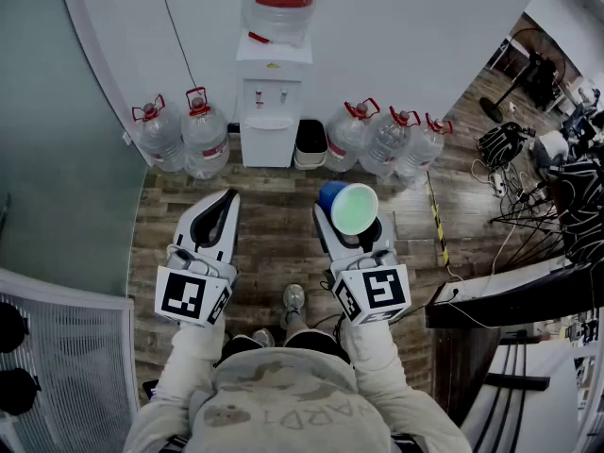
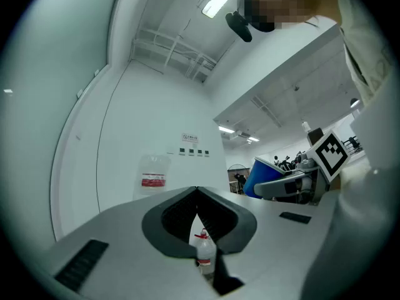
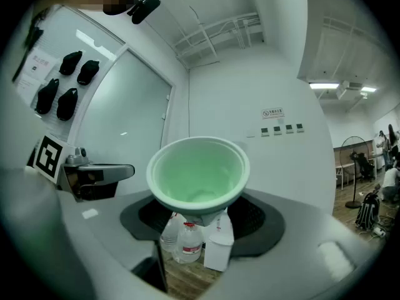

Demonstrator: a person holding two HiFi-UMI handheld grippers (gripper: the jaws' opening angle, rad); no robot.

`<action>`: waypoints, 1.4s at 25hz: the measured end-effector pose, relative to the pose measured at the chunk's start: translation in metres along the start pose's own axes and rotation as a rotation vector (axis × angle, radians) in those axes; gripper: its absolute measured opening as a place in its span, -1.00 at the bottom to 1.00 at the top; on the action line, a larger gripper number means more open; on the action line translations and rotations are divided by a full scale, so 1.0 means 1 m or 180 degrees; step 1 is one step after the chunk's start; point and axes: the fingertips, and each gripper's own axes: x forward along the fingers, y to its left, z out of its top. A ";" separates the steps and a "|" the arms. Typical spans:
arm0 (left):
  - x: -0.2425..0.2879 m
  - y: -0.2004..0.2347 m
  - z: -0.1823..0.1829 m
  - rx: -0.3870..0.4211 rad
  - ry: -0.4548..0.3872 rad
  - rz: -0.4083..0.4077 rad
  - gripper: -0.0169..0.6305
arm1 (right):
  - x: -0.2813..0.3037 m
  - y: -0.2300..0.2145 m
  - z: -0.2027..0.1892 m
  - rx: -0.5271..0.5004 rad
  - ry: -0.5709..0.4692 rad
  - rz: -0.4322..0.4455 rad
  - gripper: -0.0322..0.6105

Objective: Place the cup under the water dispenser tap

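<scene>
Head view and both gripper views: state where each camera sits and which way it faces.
Head view: on the person's head, facing steeply down at the floor, water dispenser, left gripper and right gripper; arms, torso and a shoe show.
Left gripper view: on the left gripper, about level toward the white wall; its shut fingers show.
Right gripper view: on the right gripper, toward the water dispenser; its fingers grip the cup, mouth facing the camera.
Shared: all three show the cup; each gripper view catches the other gripper.

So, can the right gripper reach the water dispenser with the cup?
Probably yes, after stepping closer: only bare floor lies between the right gripper holding the cup and the water dispenser.
</scene>
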 end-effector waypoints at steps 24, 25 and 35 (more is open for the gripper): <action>0.107 0.039 -0.014 0.0015 -0.0070 0.0334 -0.93 | 0.106 -0.072 -0.010 -0.0064 -0.0029 0.0380 -0.02; 0.113 0.041 -0.014 0.0018 -0.0079 0.0350 -0.93 | 0.112 -0.076 -0.010 -0.0062 -0.0030 0.0413 -0.02; 0.167 0.042 -0.020 0.0084 -0.0104 0.0497 -0.93 | 0.154 -0.116 -0.019 -0.0081 -0.0020 0.0605 -0.02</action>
